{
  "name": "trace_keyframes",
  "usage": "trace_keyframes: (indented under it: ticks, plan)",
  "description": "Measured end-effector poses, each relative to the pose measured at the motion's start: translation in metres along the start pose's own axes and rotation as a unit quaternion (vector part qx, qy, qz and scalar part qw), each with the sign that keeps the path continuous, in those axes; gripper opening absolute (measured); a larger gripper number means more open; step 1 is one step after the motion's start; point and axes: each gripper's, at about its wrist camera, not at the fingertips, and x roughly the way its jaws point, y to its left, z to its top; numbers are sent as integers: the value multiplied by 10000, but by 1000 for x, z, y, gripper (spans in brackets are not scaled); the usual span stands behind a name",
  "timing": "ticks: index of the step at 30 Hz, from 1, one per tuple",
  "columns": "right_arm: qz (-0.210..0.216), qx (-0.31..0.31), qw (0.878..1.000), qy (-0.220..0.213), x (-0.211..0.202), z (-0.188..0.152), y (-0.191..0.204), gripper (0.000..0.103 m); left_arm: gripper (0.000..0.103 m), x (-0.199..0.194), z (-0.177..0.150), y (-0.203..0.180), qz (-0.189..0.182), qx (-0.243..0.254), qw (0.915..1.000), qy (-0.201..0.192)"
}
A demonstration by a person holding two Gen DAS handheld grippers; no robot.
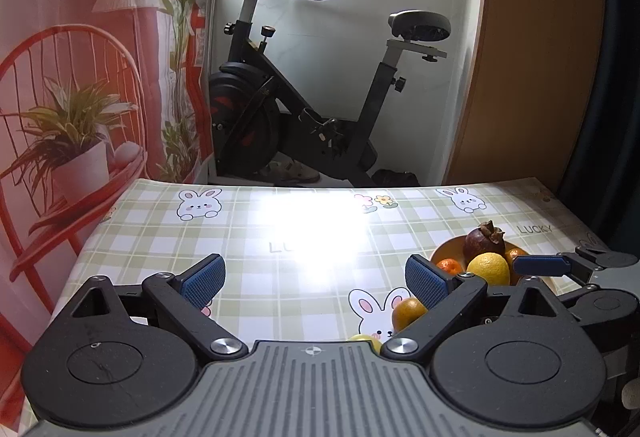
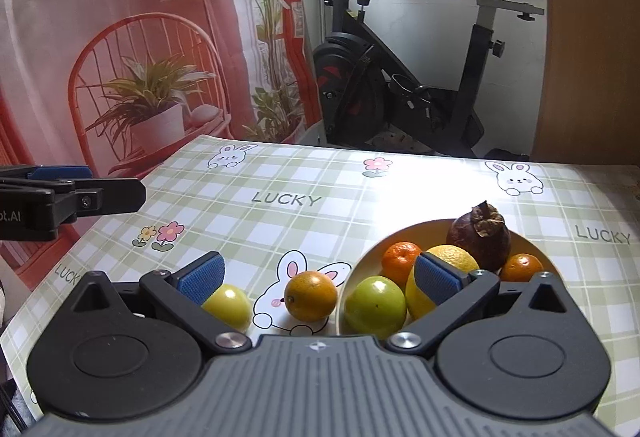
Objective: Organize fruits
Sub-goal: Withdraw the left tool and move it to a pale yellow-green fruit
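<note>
The left gripper (image 1: 316, 279) hangs above the bench (image 1: 256, 237), which is covered in a green-and-white checked cloth printed with rabbits, and its blue-padded fingers (image 1: 202, 279) are spread wide with nothing between them but bare cloth. The right gripper (image 2: 318, 277) is likewise spread wide and grips nothing; its left finger (image 2: 200, 277) sits in front of a round yellow-green fruit (image 2: 230, 305) lying loose on the bench, though whether it touches the fruit cannot be told, and its right finger (image 2: 436, 283) overlaps a large yellow lemon (image 2: 444, 277) in the shallow orange-rimmed bowl (image 2: 528, 243). Between the two fingers, on the cloth just beside the bowl's rim, lies a loose round orange (image 2: 311, 295) over a printed rabbit. Inside the bowl sit a glossy green round fruit (image 2: 374, 305) at the near edge, touching the lemon, a small bright tangerine (image 2: 400, 257) behind it, a dark purple mangosteen with a dried brown calyx (image 2: 480, 237) at the back, and a second small tangerine (image 2: 520, 267) to the right. In the left wrist view the bowl is at the right, partly hidden behind the right-hand finger, and the tip of the right gripper reaches in beside it. A black exercise bike (image 1: 304, 97) stands beyond the bench against a white wall, next to a red printed curtain (image 1: 80, 57).
</note>
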Motion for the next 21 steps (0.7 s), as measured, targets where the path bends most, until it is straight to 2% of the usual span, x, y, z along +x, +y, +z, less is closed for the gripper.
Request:
trace_keyframes:
  ticks: [3,8,12,15,21]
  plan:
    - [156,-228,9996,113,6,-2,7,103,98,4,-2,1,37,28,9999,108]
    - [390,-618,9970,252,15,-7,21,102,97,12,-8,16,-43,-368,9992,155]
    - [325,-779,9960,291,23,-12,29,101,97,21,-13,25,241,-421,9982,361]
    - [445,-827,9948,398,31,-15,33,99,97,28,-17,35,448,-520,9962,530]
    - [723,-1067,9898,608,43,-23,48,94,95,27,-23,47,413,-733,9956,407]
